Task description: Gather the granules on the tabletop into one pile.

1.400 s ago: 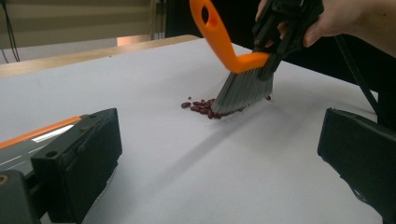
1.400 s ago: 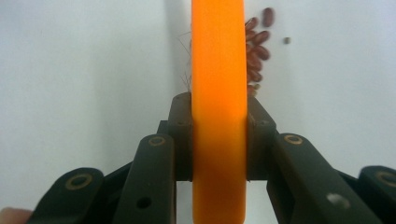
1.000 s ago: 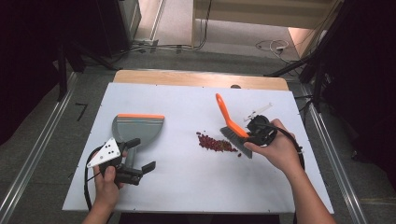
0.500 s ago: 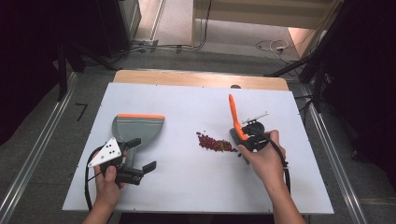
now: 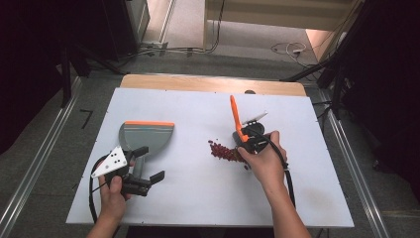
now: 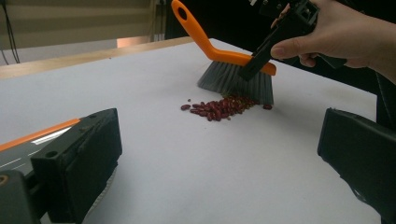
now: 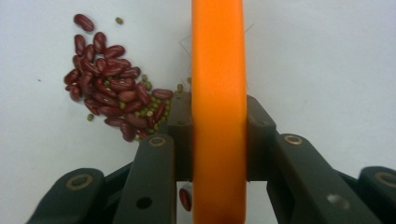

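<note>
Our right tongs [image 5: 246,140] clench the brush [image 5: 236,123], bristles just behind the beans [image 5: 224,151] mid-desk [image 5: 188,218], to sweep them toward the pan [image 5: 145,136]. Left tongs [image 5: 150,162] hang released beside the pan.

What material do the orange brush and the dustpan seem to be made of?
The brush looks like smooth moulded plastic, evenly orange with a soft sheen, and its grey bristles are probably synthetic fibre. The dustpan seems to be matte grey plastic with an orange strip along its front edge, perhaps rubber; the look leaves that open.
</note>
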